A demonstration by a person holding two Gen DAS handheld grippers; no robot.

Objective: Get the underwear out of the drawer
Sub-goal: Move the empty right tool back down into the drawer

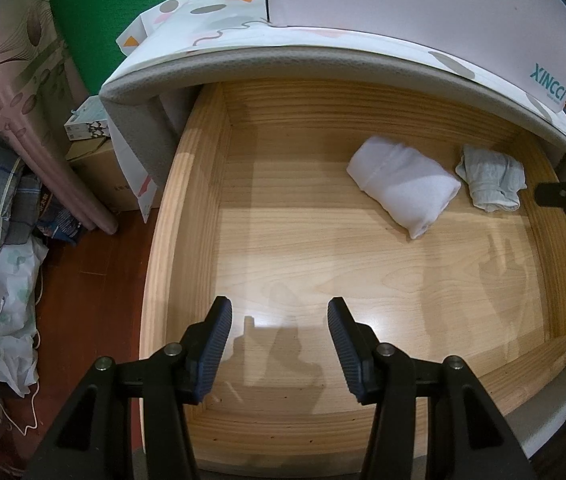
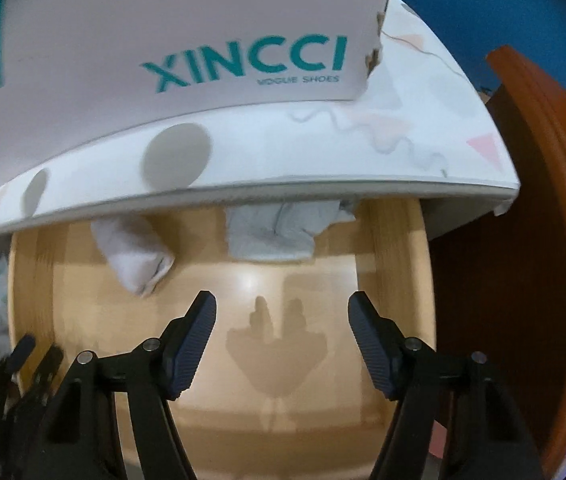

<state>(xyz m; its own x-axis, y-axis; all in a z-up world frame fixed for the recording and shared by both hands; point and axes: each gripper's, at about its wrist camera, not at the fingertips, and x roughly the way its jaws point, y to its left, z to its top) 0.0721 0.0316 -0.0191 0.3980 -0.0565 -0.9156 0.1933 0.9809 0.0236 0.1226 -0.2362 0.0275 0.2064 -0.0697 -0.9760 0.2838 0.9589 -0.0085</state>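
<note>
The light wooden drawer (image 1: 199, 184) stands pulled open under the bed. A rolled white garment (image 1: 403, 184) and a crumpled grey-green garment (image 1: 491, 178) lie at its far right. My left gripper (image 1: 279, 316) is open and empty over the drawer's near left. My right gripper (image 2: 283, 312) is open and empty above the drawer floor (image 2: 251, 280), short of the grey garment (image 2: 271, 236); the white roll (image 2: 135, 256) lies to its left. The right gripper's tip shows at the left wrist view's right edge (image 1: 563, 194). The left gripper's fingers (image 2: 27, 350) show at lower left of the right wrist view.
A mattress edge (image 1: 323, 64) with a patterned sheet overhangs the drawer's back. A white XINCCI shoe box (image 2: 203, 40) sits on it. Boxes (image 1: 95, 160), bags and fabric crowd the red floor at left. A brown wooden panel (image 2: 523, 240) stands right of the drawer.
</note>
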